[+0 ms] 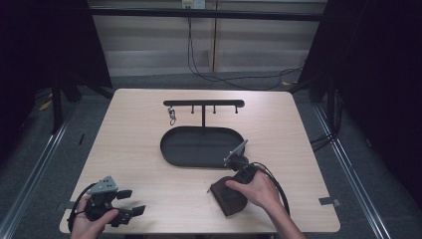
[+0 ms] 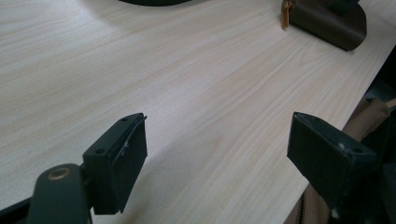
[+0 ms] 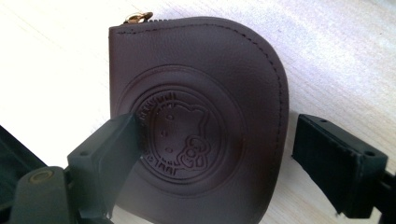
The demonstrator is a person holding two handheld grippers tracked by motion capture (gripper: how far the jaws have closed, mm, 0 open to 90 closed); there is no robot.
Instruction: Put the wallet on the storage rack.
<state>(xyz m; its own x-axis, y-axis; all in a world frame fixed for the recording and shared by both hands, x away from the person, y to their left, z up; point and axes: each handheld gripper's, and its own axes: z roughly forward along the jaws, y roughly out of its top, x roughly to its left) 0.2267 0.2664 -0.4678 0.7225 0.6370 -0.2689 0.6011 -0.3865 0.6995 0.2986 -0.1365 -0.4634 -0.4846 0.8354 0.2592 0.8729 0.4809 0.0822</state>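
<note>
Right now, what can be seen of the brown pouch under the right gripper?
The brown pouch looks like dark leather, flat, with one straight side and a rounded outline edged by stitching. A round embossed emblem with a cartoon face and ring of lettering fills its middle; a gold zip pull sticks out at one corner. It appears zipped shut and lies flat on the wooden table near the front edge, right of centre. The right gripper is open over it, one jaw over the emblem, the other beside its curved edge.
</note>
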